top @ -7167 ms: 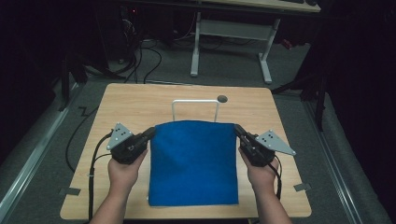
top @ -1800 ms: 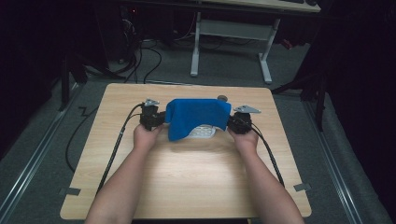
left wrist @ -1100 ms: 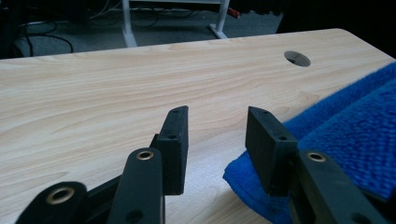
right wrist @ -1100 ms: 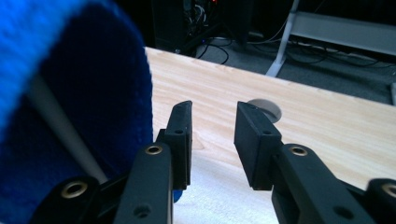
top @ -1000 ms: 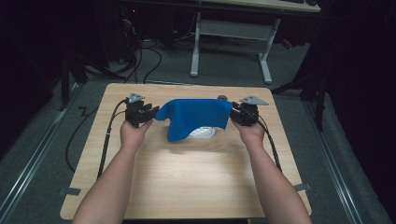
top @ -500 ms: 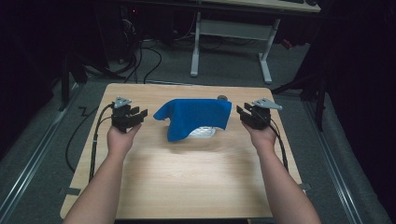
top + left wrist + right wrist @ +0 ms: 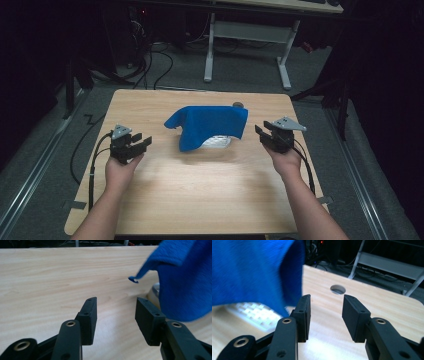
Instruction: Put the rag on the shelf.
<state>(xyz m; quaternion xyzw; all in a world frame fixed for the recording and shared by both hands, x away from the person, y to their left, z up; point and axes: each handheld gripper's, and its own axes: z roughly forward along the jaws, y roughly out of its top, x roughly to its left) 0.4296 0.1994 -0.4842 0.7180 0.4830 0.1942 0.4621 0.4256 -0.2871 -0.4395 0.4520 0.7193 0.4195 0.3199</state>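
Blue towel (image 7: 209, 125) hung draped over a white rack (image 7: 217, 141) at the table's (image 7: 200, 195) far middle. Left gripper (image 7: 134, 145) and right gripper (image 7: 266, 135), jaws just opened and empty, had drawn apart from it since a second before; the draping looked finished.
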